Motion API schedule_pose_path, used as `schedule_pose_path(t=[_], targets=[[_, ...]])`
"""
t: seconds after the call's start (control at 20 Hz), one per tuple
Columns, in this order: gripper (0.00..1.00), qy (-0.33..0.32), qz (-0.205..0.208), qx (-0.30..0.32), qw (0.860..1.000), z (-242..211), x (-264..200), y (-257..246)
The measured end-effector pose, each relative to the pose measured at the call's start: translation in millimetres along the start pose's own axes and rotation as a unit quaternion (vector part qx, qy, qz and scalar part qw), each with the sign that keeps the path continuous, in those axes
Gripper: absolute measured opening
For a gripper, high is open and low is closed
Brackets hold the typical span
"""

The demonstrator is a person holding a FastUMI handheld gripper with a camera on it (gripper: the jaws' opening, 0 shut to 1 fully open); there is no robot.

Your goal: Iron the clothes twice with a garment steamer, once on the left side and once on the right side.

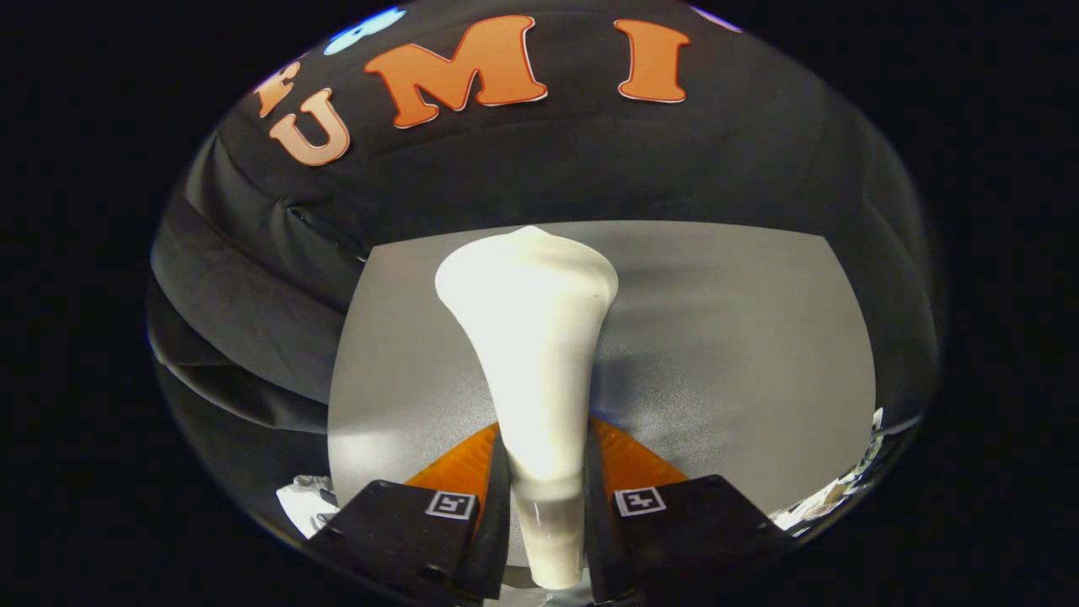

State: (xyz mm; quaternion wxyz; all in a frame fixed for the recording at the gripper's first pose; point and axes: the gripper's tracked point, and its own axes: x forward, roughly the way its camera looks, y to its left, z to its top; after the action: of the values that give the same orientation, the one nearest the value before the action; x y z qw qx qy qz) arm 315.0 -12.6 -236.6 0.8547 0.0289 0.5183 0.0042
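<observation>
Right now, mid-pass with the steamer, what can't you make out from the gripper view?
- Garment steamer: held between the jaws of the gripper; its steam face points away, and its lower handle is cut off.
- Grey cloth: the steamer hides its middle, so creases or head contact there can't be judged.
- White scraps beside the cloth: too small and distorted to identify.

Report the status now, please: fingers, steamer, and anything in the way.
Fingers shut on white steamer, gripping its handle. Head points ahead over grey garment. Nothing in the way.
</observation>
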Motion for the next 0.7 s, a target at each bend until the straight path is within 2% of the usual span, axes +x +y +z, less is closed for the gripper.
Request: schedule_pose_path(t=[0.1,0.3,0.6,0.7], targets=[[0.46,-0.013,-0.012,0.009,1.0,3.9,1.7,-4.2],[0.33,-0.049,-0.026,-0.001,0.998,10.1,-5.2,-2.6],[0.33,-0.125,-0.044,0.007,0.991,15.0,-37.2,-1.9],[0.33,-0.144,-0.032,0.023,0.989,7.5,-51.2,4.1]])
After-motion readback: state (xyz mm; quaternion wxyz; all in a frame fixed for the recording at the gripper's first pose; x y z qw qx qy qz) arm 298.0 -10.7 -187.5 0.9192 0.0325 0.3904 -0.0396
